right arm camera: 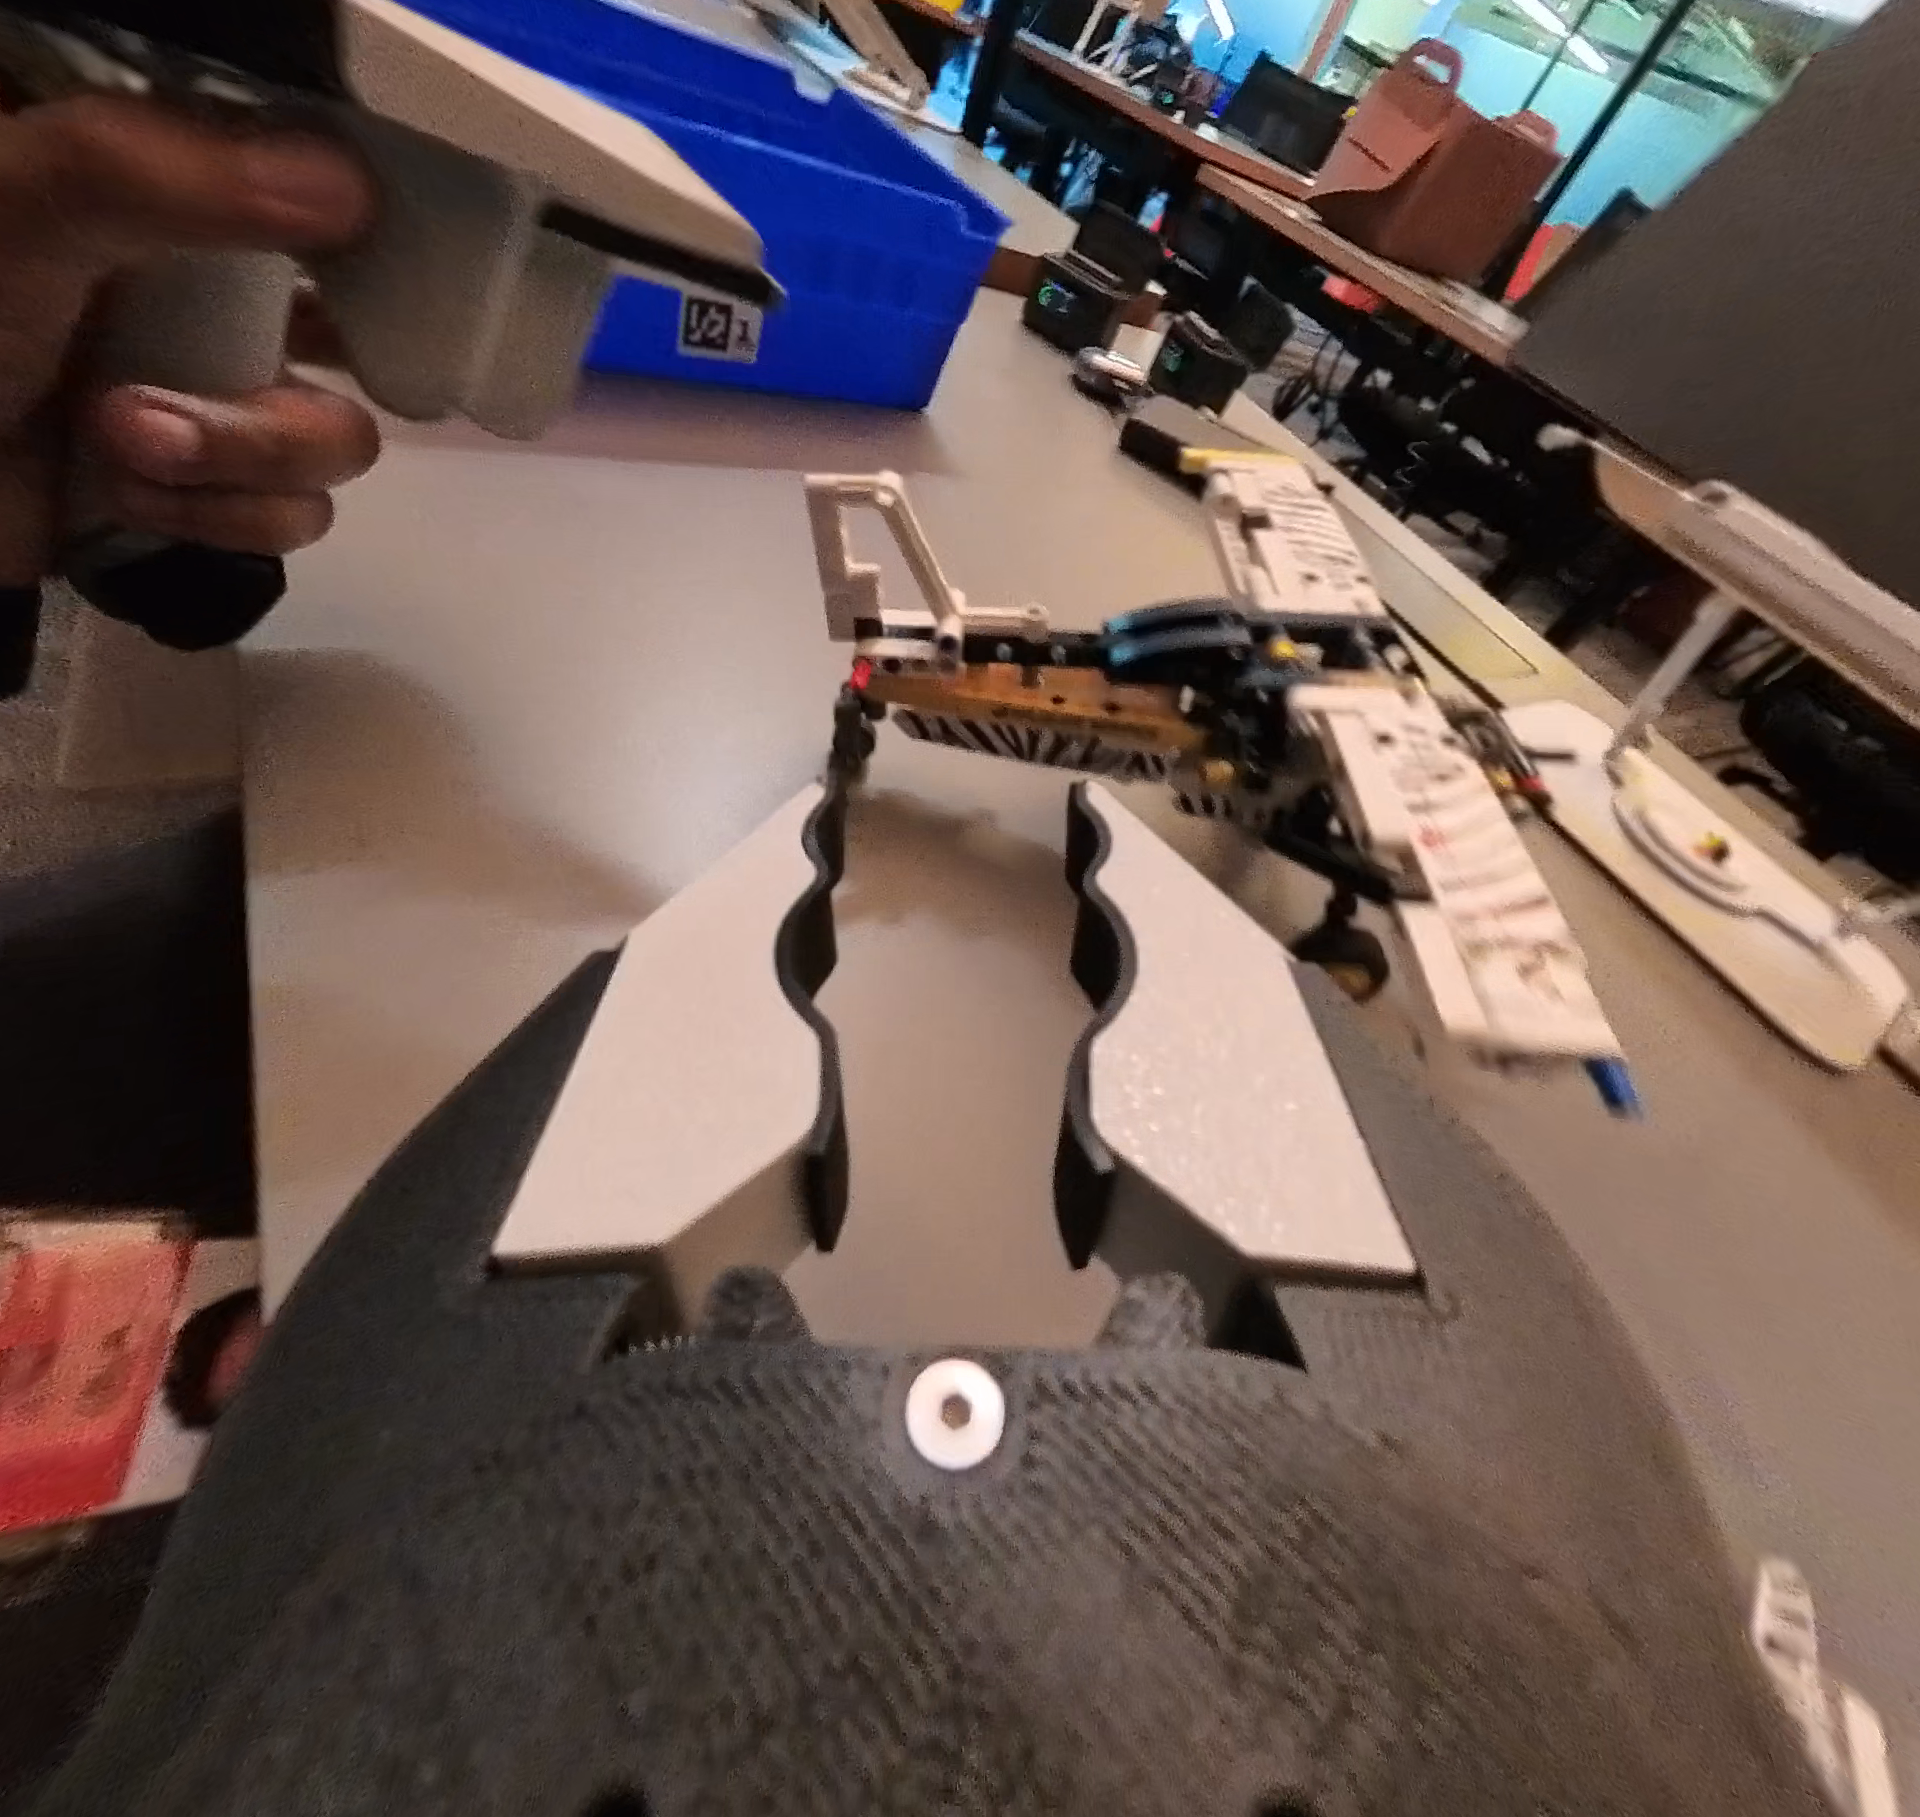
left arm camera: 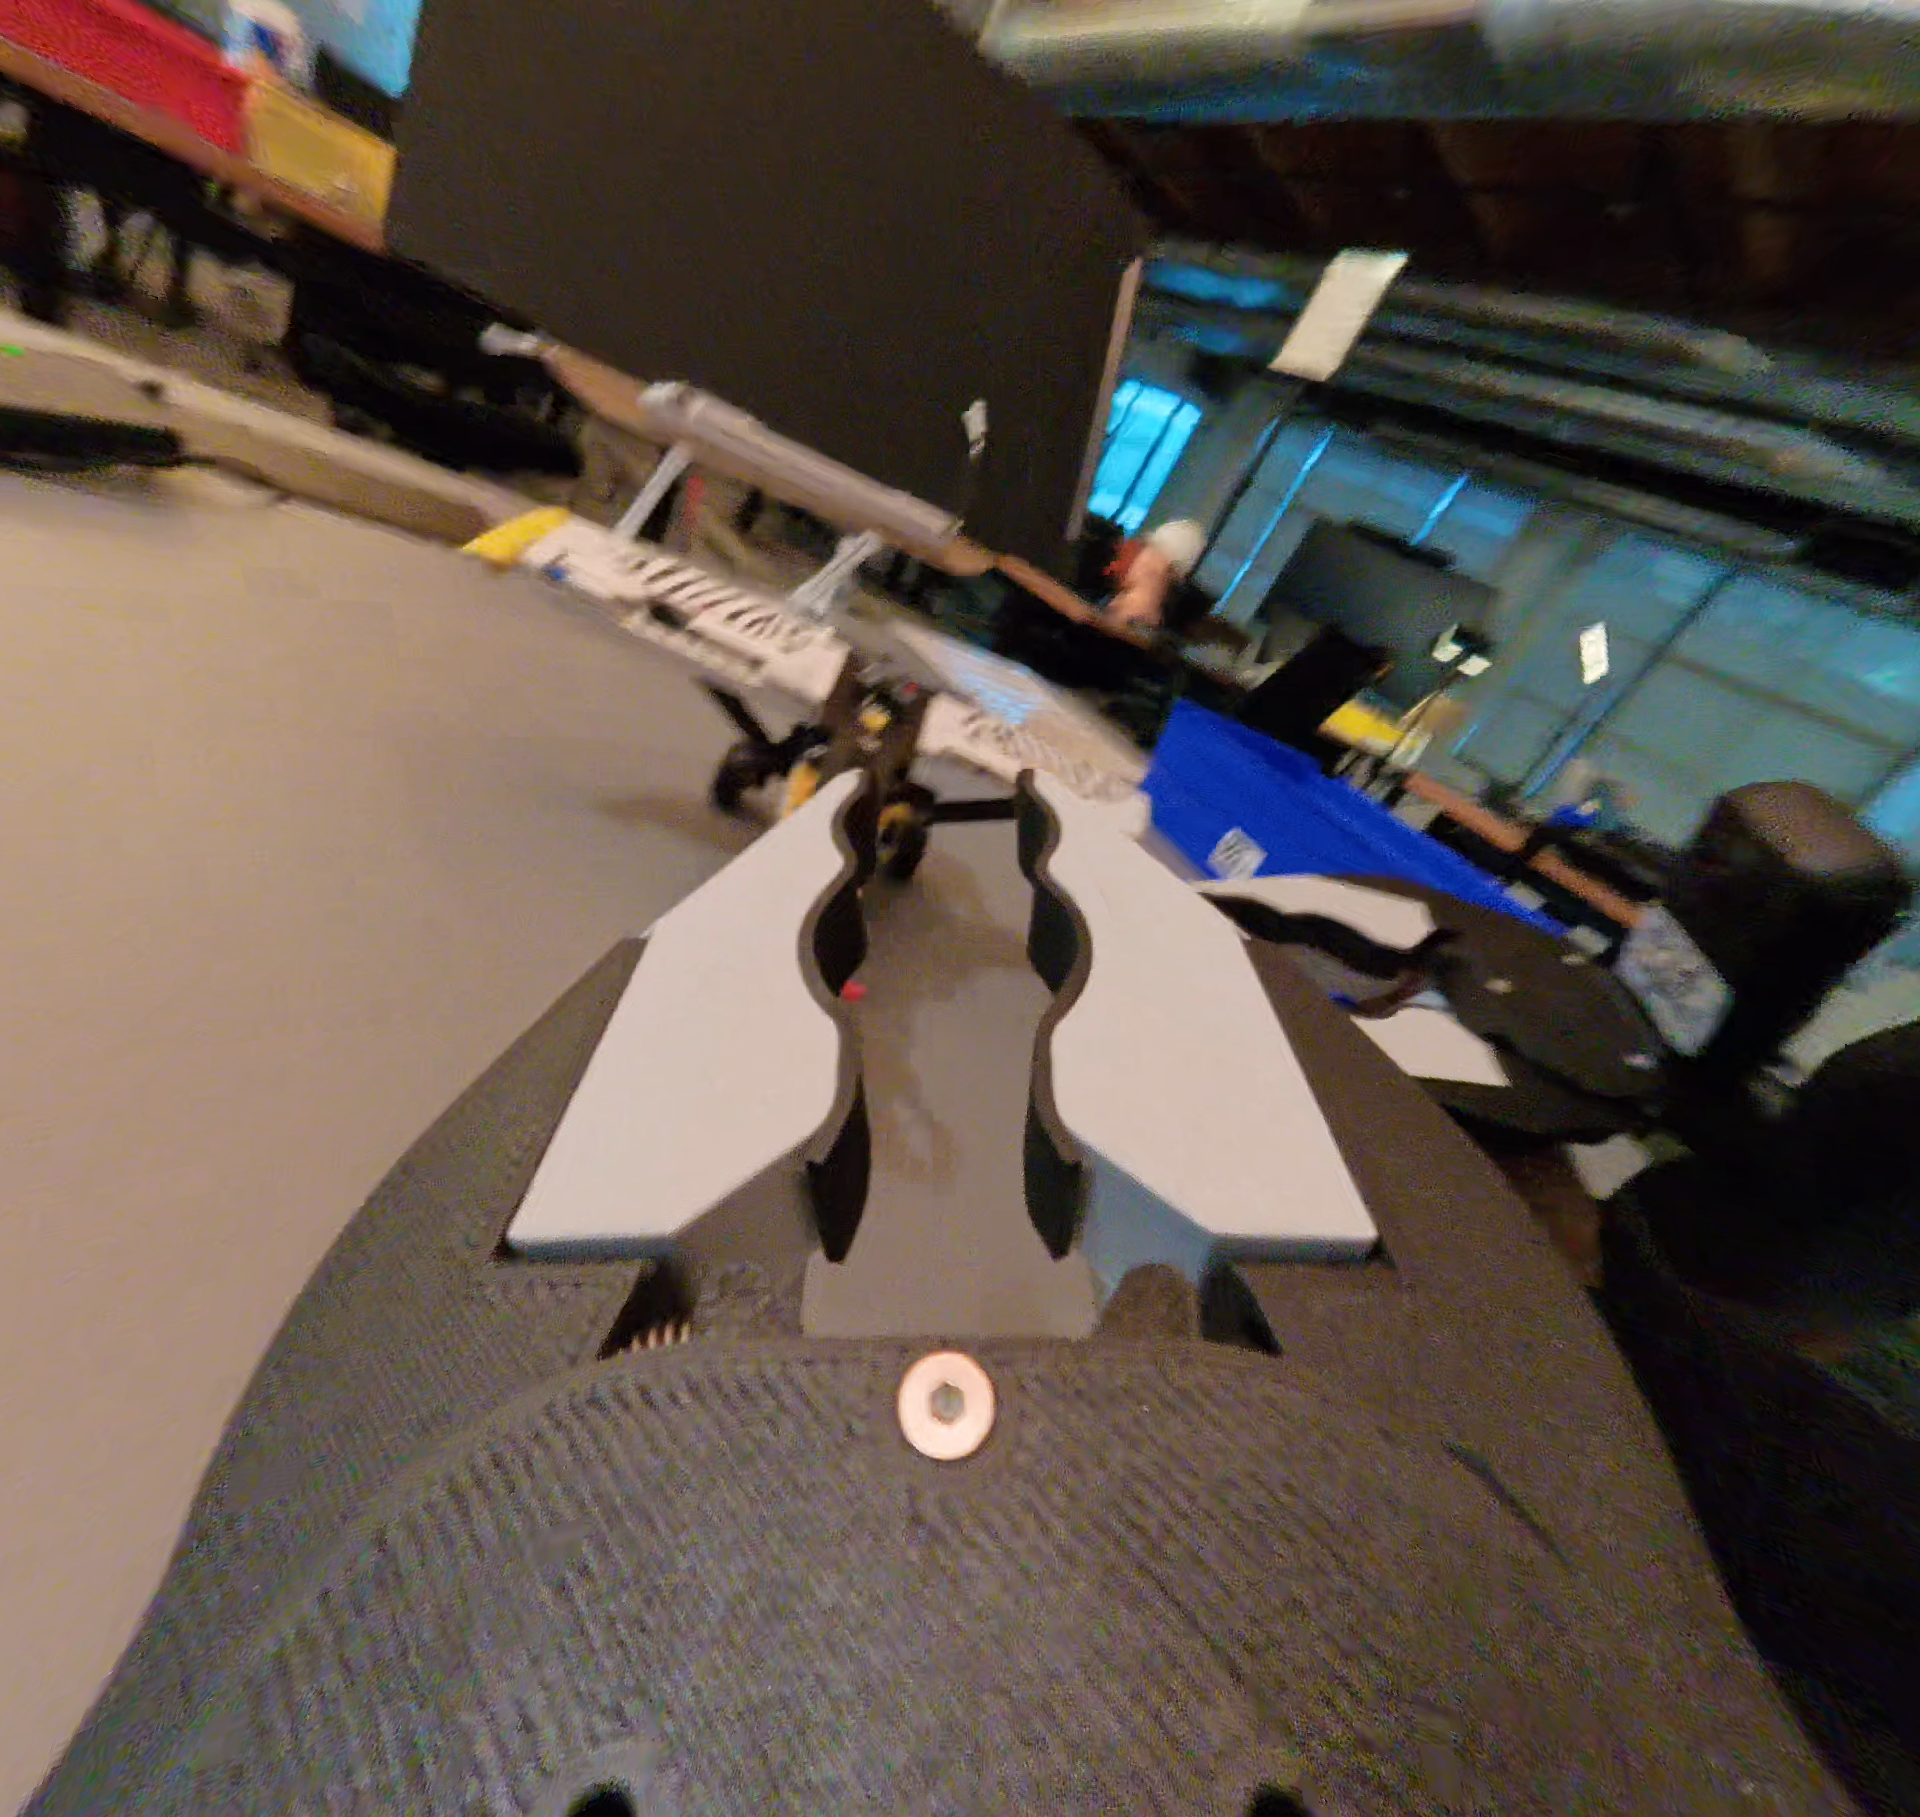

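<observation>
A brick-built toy plane [right arm camera: 1049, 702] stands on the grey table [right arm camera: 571, 624]; it has a tan body, zebra-striped white wings, a white tail frame and small black wheels. My right gripper [right arm camera: 951, 799] is open and empty, its tips just short of the plane's tail strut. My left gripper [left arm camera: 935, 791] is open; the plane [left arm camera: 831, 718] sits past its tips, with a wheel [left arm camera: 899, 837] and a thin black axle showing between them, and the blur hides whether they touch. In the right wrist view, a hand holds the left gripper [right arm camera: 727, 271] up at the left, apart from the plane. The left wrist view shows the right gripper [left arm camera: 1247, 910] low at the right.
A blue bin [right arm camera: 810, 209] stands on the table behind the plane, also in the left wrist view [left arm camera: 1299, 811]. A white stand with a grey bar [right arm camera: 1714, 863] lies to the right. A black partition [left arm camera: 727, 157] rises behind. Small dark devices [right arm camera: 1195, 365] sit farther back. Left tips to right tips: about 11 cm.
</observation>
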The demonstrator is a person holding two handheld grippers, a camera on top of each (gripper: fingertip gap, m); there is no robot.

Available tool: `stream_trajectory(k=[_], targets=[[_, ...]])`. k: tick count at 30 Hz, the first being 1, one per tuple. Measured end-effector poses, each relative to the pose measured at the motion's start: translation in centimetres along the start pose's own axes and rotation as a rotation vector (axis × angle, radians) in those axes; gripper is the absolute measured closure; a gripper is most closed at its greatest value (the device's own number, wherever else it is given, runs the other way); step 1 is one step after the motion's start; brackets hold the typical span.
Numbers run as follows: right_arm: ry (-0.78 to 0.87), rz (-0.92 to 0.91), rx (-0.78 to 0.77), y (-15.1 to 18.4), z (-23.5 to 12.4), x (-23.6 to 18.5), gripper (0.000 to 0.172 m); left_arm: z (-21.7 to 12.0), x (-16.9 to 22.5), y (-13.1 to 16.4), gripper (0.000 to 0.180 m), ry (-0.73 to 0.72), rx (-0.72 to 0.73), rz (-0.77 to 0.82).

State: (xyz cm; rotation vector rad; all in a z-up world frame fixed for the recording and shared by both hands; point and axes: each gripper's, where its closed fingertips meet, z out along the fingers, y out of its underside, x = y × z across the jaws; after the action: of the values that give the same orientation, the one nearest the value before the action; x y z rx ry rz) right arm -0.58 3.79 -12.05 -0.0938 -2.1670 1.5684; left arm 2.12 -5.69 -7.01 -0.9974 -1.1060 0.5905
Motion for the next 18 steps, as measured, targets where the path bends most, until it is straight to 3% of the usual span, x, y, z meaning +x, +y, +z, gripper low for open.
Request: stream_trajectory(k=[4, 7, 11, 13, 18], targets=[[-0.041, -0.051, -0.036, -0.9, 4.3, -1.2, 0.137, 2.6, -2.5, 4.6, 0.108, -0.022, -0.354, 0.072], [-0.073, -0.015, -0.082, -0.3, 6.7, -1.8, 0.143, 4.0, -1.3, 5.9, 0.090, 0.108, -0.374, 0.018], [-0.087, -0.003, -0.117, 0.4, 8.1, -2.5, 0.150, 4.3, -1.1, 6.8, 0.094, 0.172, -0.389, -0.100], [-0.084, -0.019, -0.136, 0.6, 8.5, -2.6, 0.156, 4.2, -1.6, 6.4, 0.106, 0.166, -0.365, -0.148], [-0.094, -0.054, -0.155, 1.0, 8.6, -3.1, 0.168, 3.7, -1.7, 5.8, 0.117, 0.228, -0.328, -0.273]])
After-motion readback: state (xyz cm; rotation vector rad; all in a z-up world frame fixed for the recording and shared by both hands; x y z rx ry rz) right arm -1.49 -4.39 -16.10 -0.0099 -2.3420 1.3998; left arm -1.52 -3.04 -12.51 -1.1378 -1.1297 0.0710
